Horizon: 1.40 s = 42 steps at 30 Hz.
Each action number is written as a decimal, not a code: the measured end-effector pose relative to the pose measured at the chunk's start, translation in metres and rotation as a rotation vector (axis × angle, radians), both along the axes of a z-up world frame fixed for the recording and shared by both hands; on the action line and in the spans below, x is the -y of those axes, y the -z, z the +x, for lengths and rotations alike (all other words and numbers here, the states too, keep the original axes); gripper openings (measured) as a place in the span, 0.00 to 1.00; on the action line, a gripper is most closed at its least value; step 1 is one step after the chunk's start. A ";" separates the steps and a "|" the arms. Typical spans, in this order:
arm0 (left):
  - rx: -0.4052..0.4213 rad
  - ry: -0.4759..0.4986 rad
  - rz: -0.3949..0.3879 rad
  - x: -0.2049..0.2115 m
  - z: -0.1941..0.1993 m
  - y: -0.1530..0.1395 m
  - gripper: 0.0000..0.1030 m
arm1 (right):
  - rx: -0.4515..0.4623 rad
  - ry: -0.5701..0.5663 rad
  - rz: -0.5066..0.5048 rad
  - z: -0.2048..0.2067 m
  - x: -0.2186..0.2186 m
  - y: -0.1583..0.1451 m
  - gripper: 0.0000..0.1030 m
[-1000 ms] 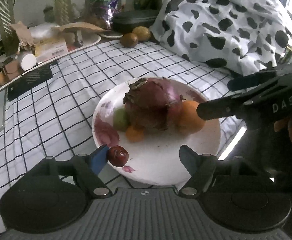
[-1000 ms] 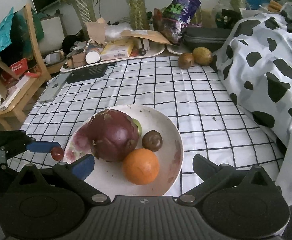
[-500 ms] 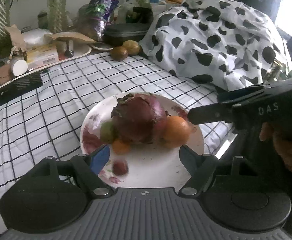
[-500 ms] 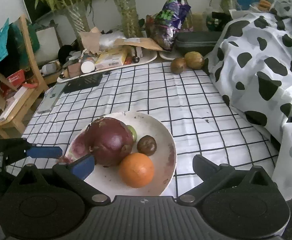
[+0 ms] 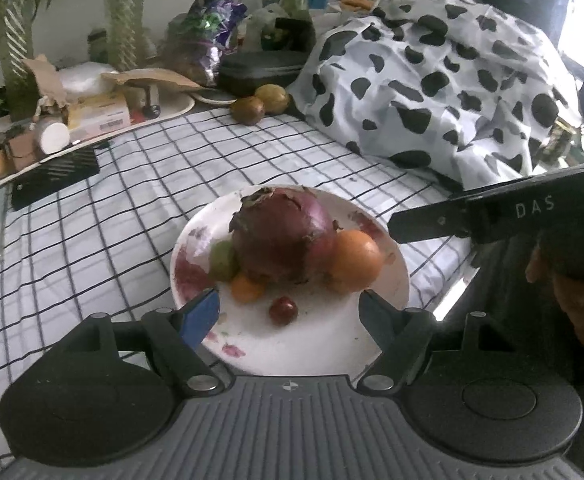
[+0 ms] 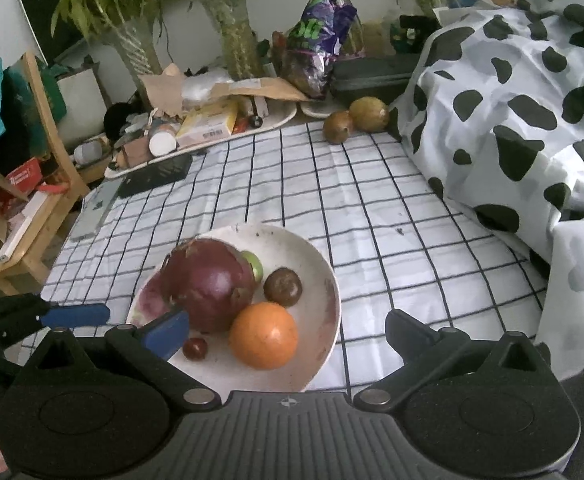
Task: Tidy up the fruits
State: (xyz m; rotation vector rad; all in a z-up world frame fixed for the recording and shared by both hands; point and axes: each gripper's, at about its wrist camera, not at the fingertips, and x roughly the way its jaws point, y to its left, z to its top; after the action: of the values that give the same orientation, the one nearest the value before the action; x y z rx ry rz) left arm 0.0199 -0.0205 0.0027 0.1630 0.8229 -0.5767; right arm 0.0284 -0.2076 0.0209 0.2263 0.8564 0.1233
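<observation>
A white plate (image 5: pixel 392 280) of fruit is seen on a desk covered by a checked cloth (image 5: pixel 139 184), framed by the left gripper (image 5: pixel 287 312), whose jaws are held apart and empty just above the near rim. On the plate are gathered a large purple dragon fruit (image 5: pixel 283 236), an orange (image 5: pixel 354 260), a green fruit (image 5: pixel 221 260), a small tangerine (image 5: pixel 245 289) and a small dark red fruit (image 5: pixel 282 310), the last lying loose on the bare near part of the dish between the fingers. The right gripper (image 6: pixel 287 328) is likewise held open over the plate with nothing between its jaws; a brown round fruit (image 6: pixel 283 287) is shown from its side beside the orange. Two more brown-green fruits (image 6: pixel 356 120) are left at the far edge of the cloth, next to a cow-print cover (image 6: pixel 512 100) and well apart from the plate. The small fruit is judged to be settled, so those two are likely next to be collected. That step would be done best if one fruit were approached at a time from above, the jaws kept wide until both sides are bracketed, closed gently around the middle, and the fruit set into the free space at the near rim so that the pile is not disturbed.
</observation>
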 end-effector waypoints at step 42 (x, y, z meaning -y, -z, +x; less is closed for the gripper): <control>-0.087 -0.241 0.128 -0.018 -0.010 0.005 1.00 | -0.090 -0.017 -0.139 -0.015 -0.026 0.014 1.00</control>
State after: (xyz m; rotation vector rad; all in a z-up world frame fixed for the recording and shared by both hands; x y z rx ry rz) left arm 0.0103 -0.0023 -0.0023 0.1538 0.9490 -0.3064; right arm 0.0129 -0.1818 0.0066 0.0951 0.9530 0.0694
